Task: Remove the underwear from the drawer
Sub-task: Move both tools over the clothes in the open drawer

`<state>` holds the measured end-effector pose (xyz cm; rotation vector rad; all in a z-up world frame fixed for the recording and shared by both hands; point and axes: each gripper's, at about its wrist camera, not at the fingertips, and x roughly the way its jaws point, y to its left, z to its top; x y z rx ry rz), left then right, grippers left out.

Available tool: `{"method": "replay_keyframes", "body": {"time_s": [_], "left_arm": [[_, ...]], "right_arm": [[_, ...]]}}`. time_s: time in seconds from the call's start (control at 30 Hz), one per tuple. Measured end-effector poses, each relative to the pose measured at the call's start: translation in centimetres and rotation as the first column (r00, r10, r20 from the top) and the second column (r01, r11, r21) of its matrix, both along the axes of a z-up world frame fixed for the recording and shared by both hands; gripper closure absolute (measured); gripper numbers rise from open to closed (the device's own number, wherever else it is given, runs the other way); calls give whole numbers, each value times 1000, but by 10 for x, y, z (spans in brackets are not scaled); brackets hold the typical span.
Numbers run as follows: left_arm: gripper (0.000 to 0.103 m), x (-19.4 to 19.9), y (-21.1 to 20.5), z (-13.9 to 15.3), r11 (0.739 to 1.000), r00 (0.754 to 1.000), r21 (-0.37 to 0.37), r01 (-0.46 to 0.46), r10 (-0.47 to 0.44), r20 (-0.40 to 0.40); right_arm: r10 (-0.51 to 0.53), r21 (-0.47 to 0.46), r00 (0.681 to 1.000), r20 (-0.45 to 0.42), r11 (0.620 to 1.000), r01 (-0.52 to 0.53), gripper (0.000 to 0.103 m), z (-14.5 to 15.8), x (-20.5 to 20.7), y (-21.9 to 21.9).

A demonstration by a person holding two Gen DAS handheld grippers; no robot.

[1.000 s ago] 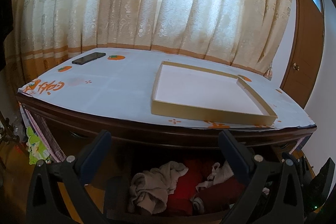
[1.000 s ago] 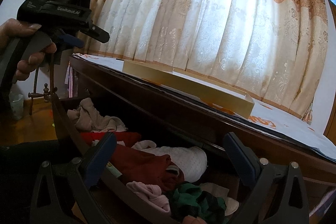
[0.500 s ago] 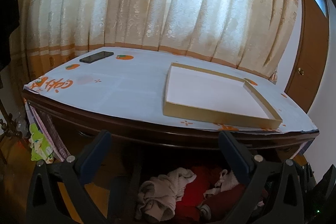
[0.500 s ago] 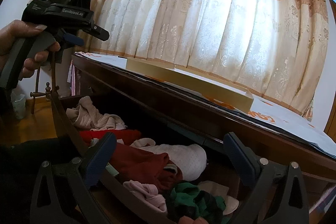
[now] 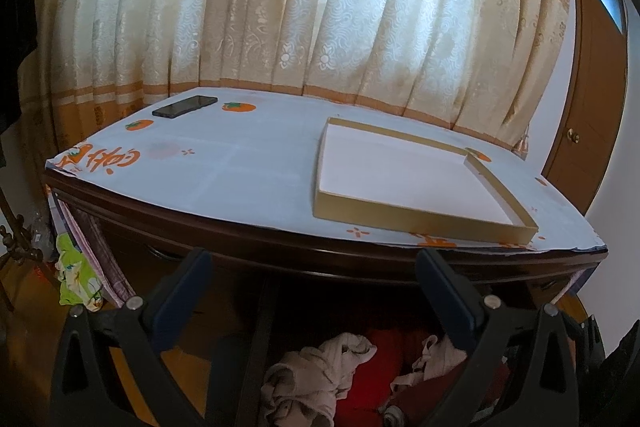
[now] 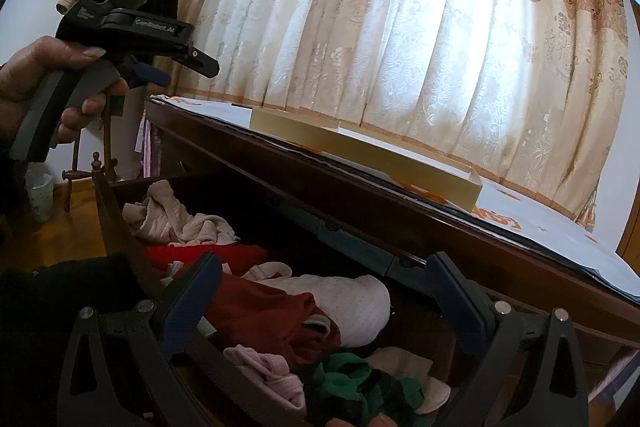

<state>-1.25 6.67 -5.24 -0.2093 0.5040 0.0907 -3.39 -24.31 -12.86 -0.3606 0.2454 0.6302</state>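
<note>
**Drawer is open, both claws empty above the clothes**

On the left, the left claw [image 5: 310, 283] is released, its jaws wide apart and nothing between them. It hangs in front of the tabletop [image 5: 248, 167], above the left part of the open drawer [image 6: 120, 223]. A dark phone [image 5: 185, 106] lies far back on the tabletop, and a shallow gold box lid [image 5: 404, 179] lies more to the right; both are empty of clothes.

Inside the drawer, from left to right, I see a beige crumpled piece [image 6: 176, 219], a red piece [image 6: 208, 253], a dark red piece [image 6: 264, 315] with a white dotted piece [image 6: 352, 303] touching it, then a pink piece [image 6: 268, 371] and a green piece [image 6: 360, 383] near the front. All the underwear is in the drawer; none lies on the tabletop.

On the right, the right claw [image 6: 324, 297] is also released and holds nothing. It hovers just above the dark red and white pieces.

I judge the step is the reach for a first piece. The next move calls for lowering one claw into the pile, closing on a single fold, and lifting it free without dragging its neighbours.
</note>
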Motion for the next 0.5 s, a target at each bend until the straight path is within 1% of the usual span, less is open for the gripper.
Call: {"method": "replay_keyframes", "body": {"time_s": [0.5], "left_arm": [[0,1,-6,0,999,999,7,31,-31,-23]], "right_arm": [[25,-24,1000,-17,999,-26,0,0,-1,-4]]}}
